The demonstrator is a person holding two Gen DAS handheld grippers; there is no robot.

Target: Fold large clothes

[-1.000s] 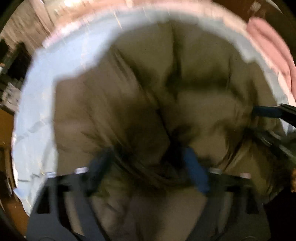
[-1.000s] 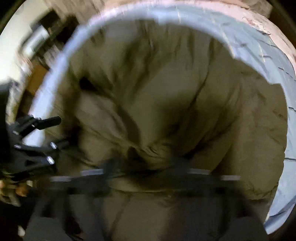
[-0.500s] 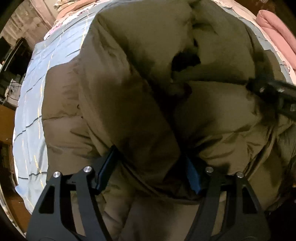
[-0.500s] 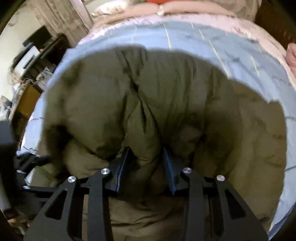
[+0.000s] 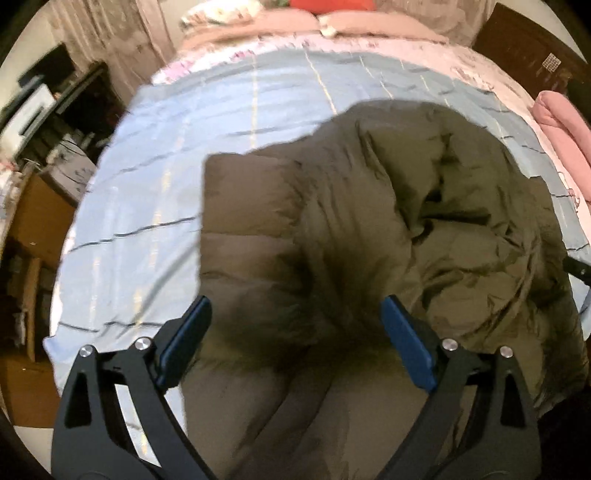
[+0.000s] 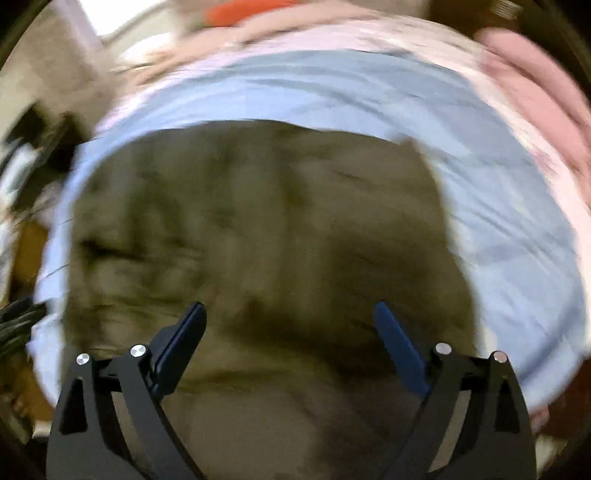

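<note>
An olive-green puffer jacket [image 5: 369, 236] lies bunched and folded over on a light blue striped sheet [image 5: 177, 155] on a bed. My left gripper [image 5: 295, 325] is open and empty, its blue pads wide apart above the jacket's near part. My right gripper [image 6: 290, 321] is also open and empty above the jacket [image 6: 258, 229]; that view is motion-blurred. A small part of the right gripper shows at the right edge of the left wrist view [image 5: 578, 267].
Pink bedding [image 5: 561, 125] lies rolled at the bed's right side, with pillows [image 5: 314, 22] at the head. Dark shelves and wooden furniture [image 5: 48, 122] stand to the left of the bed. The sheet's left edge [image 5: 55, 332] is near.
Both grippers let go of the jacket and opened wide. Both pulled back and up, so more of the bed shows. The jacket has dropped onto the sheet.
</note>
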